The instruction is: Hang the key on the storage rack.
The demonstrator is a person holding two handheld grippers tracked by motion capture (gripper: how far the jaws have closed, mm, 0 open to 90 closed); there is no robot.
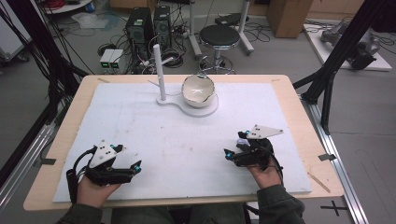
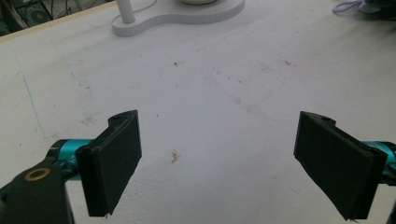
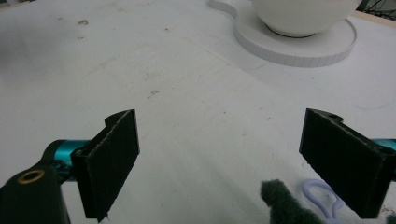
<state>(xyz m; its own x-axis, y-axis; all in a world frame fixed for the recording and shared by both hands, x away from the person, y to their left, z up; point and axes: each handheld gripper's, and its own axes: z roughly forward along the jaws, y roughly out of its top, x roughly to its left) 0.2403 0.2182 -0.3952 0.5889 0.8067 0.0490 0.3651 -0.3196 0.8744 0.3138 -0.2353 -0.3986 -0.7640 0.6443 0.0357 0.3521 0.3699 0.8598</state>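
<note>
Room: grey floor [image 1: 289,60], cluttered with cables past the counter's far edge. Two black computer towers [image 1: 148,25] at 11 o'clock, a round black stool [image 1: 219,36] at 12, a cardboard box [image 1: 289,16] at 1. Black frame struts [image 1: 343,46] rise at both sides.

Counter [image 1: 299,102]: light wood top, rounded corners, mostly covered by a white sheet [image 1: 140,126]. Sheet is scuffed, with faint grey marks, a thin blue line, and a small orange spot [image 2: 174,157] between the left jaws.

On the sheet at 12 o'clock: a flat white stand [image 1: 205,111] with an upright white post [image 1: 159,70] at its left end and a white bowl [image 1: 198,91] seated on its round right end. Bowl rim looks chipped.

Left tongs [image 1: 137,167] at 7 o'clock, jaws spread wide, nothing between them.

Right tongs [image 1: 227,154] at 5 o'clock, jaws spread wide, holding nothing. A small lilac loop [image 3: 320,196] lies just beside the right jaw, next to a bit of dark green sleeve [image 3: 280,203].
</note>
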